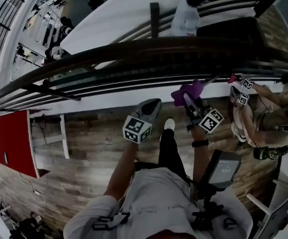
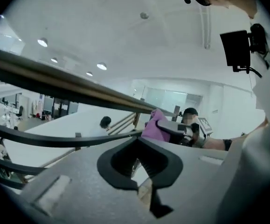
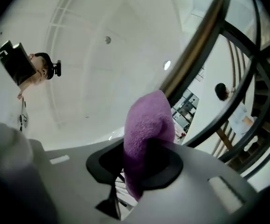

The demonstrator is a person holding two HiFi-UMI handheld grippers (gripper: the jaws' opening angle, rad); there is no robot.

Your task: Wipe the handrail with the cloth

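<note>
The dark wooden handrail [image 1: 148, 48] curves across the head view, above thinner metal rails. My right gripper [image 1: 189, 101] is shut on a purple cloth [image 1: 187, 90], whose bunched end points up toward the rail from just below it. In the right gripper view the cloth [image 3: 146, 125] fills the jaws of my right gripper [image 3: 141, 171], and its top comes near the handrail [image 3: 195, 45]; I cannot tell whether they touch. My left gripper [image 1: 151, 105] hangs left of the cloth, shut and empty. The left gripper view shows the left gripper [image 2: 137, 160], the handrail [image 2: 79, 90] and the cloth [image 2: 153, 127].
Thin metal rails [image 1: 134, 83] run under the handrail. A second person with marker-cube grippers [image 1: 253, 113] crouches at the right by the railing. Beyond the railing stands a person in white [image 1: 186, 16]. A red panel [image 1: 12, 138] is at the left, on wooden floor [image 1: 94, 148].
</note>
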